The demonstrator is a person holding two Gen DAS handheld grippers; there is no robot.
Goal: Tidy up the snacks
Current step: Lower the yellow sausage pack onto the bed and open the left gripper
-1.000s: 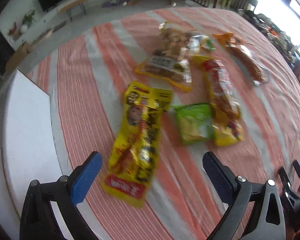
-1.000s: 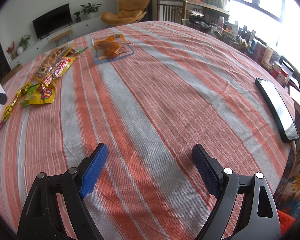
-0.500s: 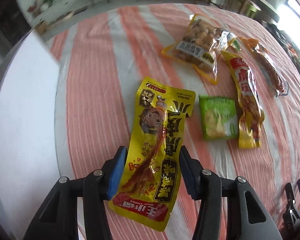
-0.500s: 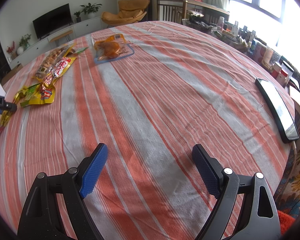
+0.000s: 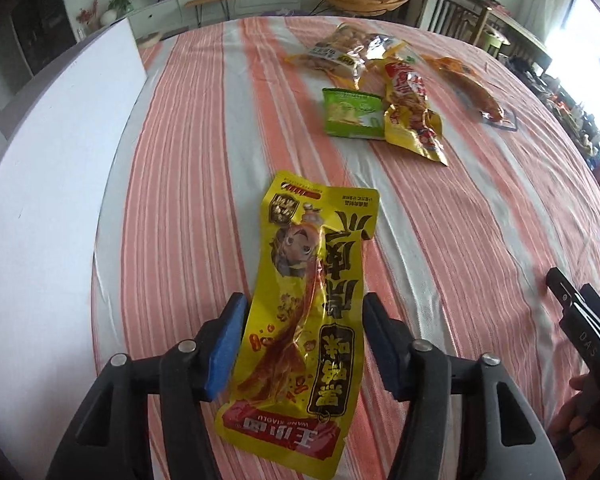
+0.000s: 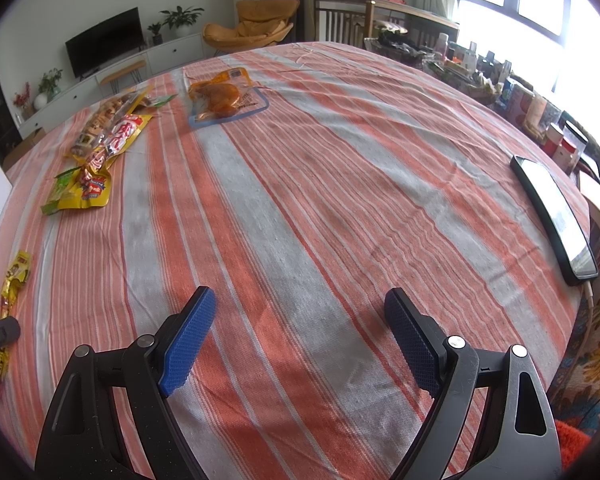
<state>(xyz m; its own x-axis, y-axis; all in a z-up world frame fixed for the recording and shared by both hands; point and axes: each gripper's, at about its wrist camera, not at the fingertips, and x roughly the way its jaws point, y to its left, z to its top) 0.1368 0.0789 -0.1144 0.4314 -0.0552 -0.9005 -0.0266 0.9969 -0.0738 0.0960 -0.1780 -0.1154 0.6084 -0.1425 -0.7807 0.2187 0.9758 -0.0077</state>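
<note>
The left gripper is clamped on the lower half of a long yellow snack packet, one blue pad pressing each long edge, and the packet looks lifted off the desk, its top end pointing away toward the far side. To do this step well, I would say the hold should stay firm but not crushing, since the foil is slick and the strip of food inside is thin; carrying it low and level toward the other snacks, then laying it down flat beside them rather than on top, would keep the group tidy. That group lies well apart at the far right in the left wrist view: a small green packet touching a yellow and red packet, a clear bag of nuts behind them, and an orange sealed packet further right. The right gripper hangs wide open over bare cloth, holding nothing. The desk is large, covered by a cloth in orange-red and grey stripes, slightly wrinkled. A white board lies along the left edge, and a phone sits near the right edge. Beyond are a television, potted plants, an orange chair and bright windows.
</note>
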